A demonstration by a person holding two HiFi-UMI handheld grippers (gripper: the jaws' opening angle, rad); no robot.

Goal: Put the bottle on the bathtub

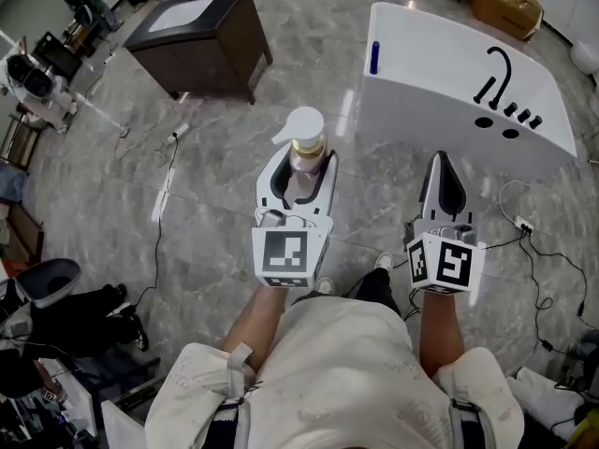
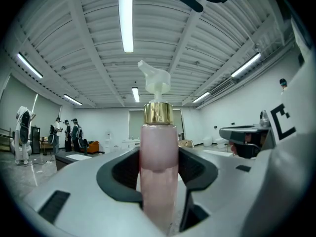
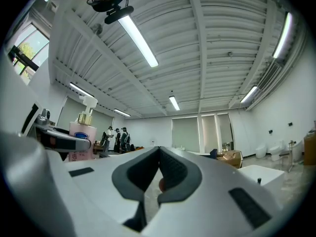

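the left gripper (image 1: 301, 181) clamps the pink pump bottle (image 1: 304, 152) upright, likely so nothing spills, short of the white bathtub (image 1: 440, 73), while the right gripper (image 1: 443, 195) idles, jaws together, empty.

grey marbled floor (image 1: 215, 148). dark wooden cabinet (image 1: 225, 50), white top, upper left of head view. cardboard box (image 1: 505, 3) upper right. ribbed white ceiling (image 2: 98, 58), strip lights (image 2: 126, 19). window (image 3: 24, 53) upper left, right gripper view.
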